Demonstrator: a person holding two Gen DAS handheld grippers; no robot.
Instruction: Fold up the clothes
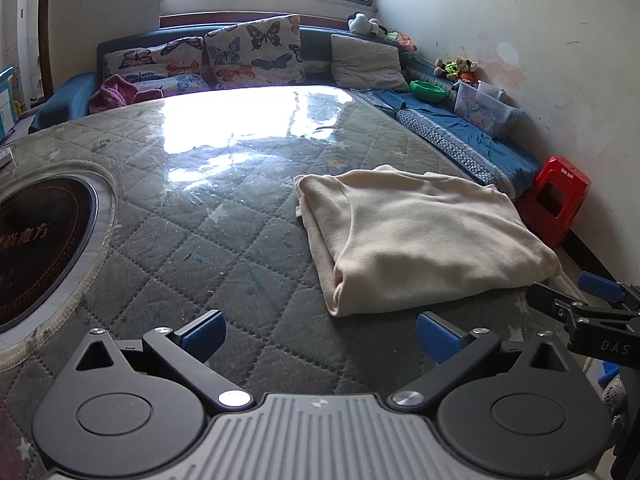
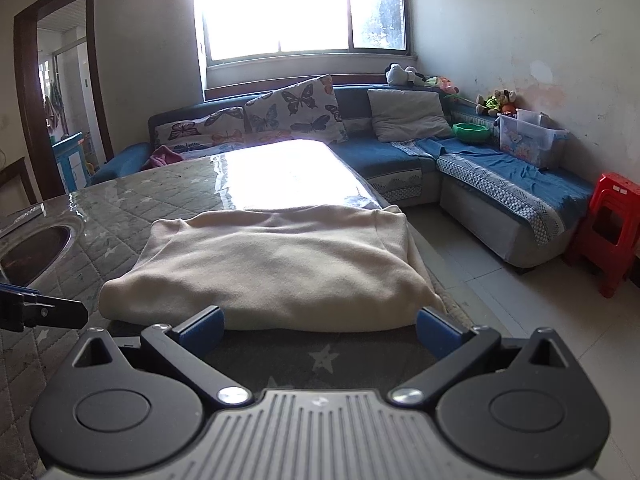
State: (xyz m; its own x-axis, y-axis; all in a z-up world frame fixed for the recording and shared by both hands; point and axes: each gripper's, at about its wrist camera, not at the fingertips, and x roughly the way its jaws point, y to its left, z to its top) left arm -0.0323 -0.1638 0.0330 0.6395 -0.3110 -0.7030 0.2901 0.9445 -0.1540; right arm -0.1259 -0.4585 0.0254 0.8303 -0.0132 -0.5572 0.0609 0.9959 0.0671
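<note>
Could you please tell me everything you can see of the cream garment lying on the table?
The cream, fleecy-looking fabric garment lies folded into a thick, roughly rectangular bundle with soft rounded folds and several stacked layers showing at its edges. It rests flat on the grey quilted, plastic-covered table top, near the table's right edge. A thinner cream layer pokes out at its near right corner. Nothing grips it: the open left gripper and the open right gripper sit just short of its near edge.

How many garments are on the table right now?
1. A folded cream fleece garment lies on the quilted grey table, near its right edge, just ahead of the right gripper. A magenta cloth sits on the sofa beyond; others may be hidden.
</note>
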